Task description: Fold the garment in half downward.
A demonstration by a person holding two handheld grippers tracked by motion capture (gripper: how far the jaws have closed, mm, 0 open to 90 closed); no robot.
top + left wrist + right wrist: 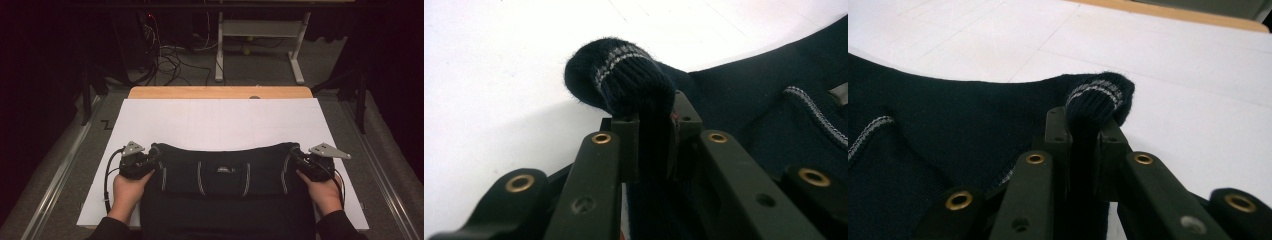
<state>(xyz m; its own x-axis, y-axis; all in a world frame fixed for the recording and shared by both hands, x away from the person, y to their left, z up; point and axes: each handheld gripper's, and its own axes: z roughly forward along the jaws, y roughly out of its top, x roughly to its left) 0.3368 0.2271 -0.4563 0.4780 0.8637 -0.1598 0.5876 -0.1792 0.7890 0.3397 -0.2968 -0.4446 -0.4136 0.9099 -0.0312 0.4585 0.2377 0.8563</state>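
Two tongs grip a dark knit garment [222, 172] lying at the near edge of the white tabletop [220, 120]: left tongs [150, 159] clamp its left striped corner [624, 75], right tongs [296, 156] clamp its right striped corner [1098, 97], fabric spread between them.

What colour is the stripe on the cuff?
Grey-white on a navy cuff, clearest in the left gripper view.
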